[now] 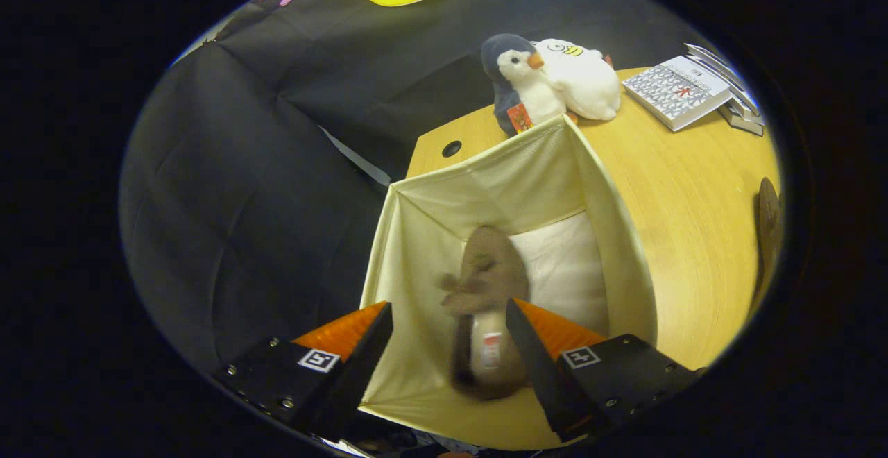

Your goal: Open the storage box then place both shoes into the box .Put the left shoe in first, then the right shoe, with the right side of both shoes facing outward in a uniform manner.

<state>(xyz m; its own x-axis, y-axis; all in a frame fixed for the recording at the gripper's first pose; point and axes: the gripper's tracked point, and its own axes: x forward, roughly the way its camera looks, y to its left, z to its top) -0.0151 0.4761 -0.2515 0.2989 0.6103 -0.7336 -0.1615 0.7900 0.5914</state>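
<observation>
- Cream fabric makes up the storage box [610,236], and it's already open on top, sitting at the near-left part of the table [694,187], so the opening step looks done to me.
- A brown shoe [485,305] is inside the box, lying on the pale bottom towards the left wall. It's blurry, so it may be mid-drop or just settling; I can't tell which side faces outward or whether it's the left shoe, though going by the task order it should be.
- The tool [449,326] hangs right over the box mouth with its fingers spread wide, the shoe showing between them but not pinched by either. Makes sense if it's being let go into the box.
- Far right on the table, by its edge, there's a dark brown shape [766,236], probably the second shoe waiting its turn, but it's too cut off to be sure.
- At the far end sit a penguin plush [517,76] touching a white plush [586,87], plus some books [676,90] to the right. Well clear of the box, so no bother.
</observation>
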